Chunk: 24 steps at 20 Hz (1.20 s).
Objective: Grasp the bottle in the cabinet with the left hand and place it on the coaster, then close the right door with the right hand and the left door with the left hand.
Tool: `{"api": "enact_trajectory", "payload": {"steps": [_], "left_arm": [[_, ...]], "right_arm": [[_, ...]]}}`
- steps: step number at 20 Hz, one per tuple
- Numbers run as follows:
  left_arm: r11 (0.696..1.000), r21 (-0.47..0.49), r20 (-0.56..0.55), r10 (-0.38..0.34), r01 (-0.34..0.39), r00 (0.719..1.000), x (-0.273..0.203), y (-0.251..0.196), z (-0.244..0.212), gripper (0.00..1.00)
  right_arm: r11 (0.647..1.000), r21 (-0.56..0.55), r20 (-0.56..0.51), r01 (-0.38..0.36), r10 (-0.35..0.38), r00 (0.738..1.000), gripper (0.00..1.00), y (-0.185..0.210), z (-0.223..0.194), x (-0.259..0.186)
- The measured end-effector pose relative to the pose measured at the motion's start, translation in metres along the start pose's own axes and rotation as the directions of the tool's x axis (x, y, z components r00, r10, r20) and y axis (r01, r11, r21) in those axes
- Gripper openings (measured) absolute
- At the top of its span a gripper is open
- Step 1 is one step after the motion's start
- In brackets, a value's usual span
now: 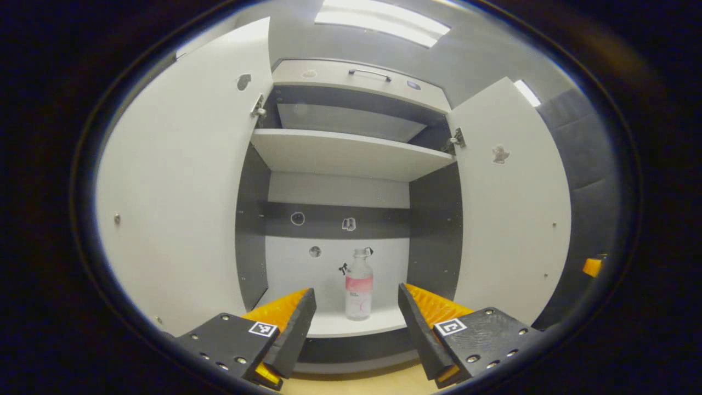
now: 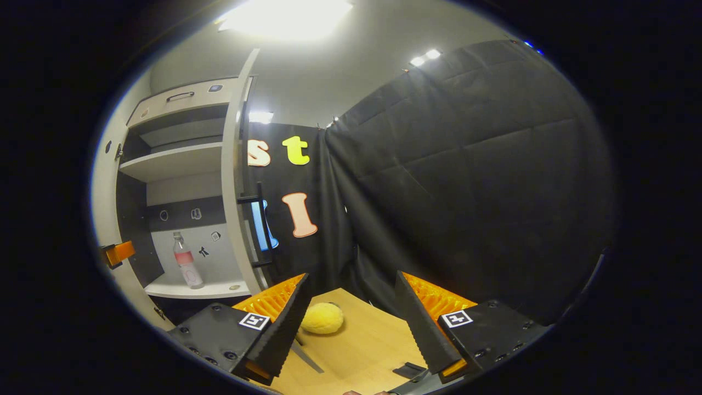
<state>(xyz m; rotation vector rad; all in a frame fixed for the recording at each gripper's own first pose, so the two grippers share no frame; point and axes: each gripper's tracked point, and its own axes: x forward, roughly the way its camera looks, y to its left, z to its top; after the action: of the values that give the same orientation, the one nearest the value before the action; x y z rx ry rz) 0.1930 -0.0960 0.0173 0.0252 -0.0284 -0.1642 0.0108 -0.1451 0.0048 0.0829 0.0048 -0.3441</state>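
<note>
A clear bottle (image 1: 358, 285) with a pink label stands upright on the lower shelf (image 1: 351, 325) of the open cabinet, straight ahead of my left gripper (image 1: 356, 310), which is open and short of the shelf. Both doors stand wide: the left door (image 1: 181, 186) and the right door (image 1: 507, 203). In the right gripper view the bottle (image 2: 185, 269) appears far left inside the cabinet, beside the right door's edge (image 2: 237, 181). My right gripper (image 2: 351, 307) is open over the wooden table, holding nothing. A tip of the left gripper (image 2: 118, 253) pokes in at the left.
A yellow fuzzy ball (image 2: 322, 319) lies on the wooden table (image 2: 362, 345) near my right gripper. An upper shelf (image 1: 345, 153) and a drawer with a handle (image 1: 370, 73) sit above. Black cloth walls off the right side.
</note>
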Motion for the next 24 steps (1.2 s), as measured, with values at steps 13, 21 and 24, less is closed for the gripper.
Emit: {"api": "enact_trajectory", "payload": {"steps": [13,21,24], "left_arm": [[1.000,-0.020,-0.081,0.013,-0.014,0.997,0.135,0.013,-0.043,0.89],[0.998,-0.065,-0.177,-0.008,-0.004,0.984,0.190,0.028,-0.082,0.94],[0.998,-0.061,-0.190,-0.020,0.008,0.982,0.192,0.025,-0.083,0.88]], "right_arm": [[0.999,0.011,0.001,0.052,-0.052,0.999,0.98,-0.020,0.001,0.058],[0.999,-0.008,-0.020,0.049,-0.049,0.999,0.98,-0.019,-0.008,0.084],[0.999,-0.020,-0.027,0.049,-0.050,0.998,0.98,-0.017,-0.012,0.089]]}}
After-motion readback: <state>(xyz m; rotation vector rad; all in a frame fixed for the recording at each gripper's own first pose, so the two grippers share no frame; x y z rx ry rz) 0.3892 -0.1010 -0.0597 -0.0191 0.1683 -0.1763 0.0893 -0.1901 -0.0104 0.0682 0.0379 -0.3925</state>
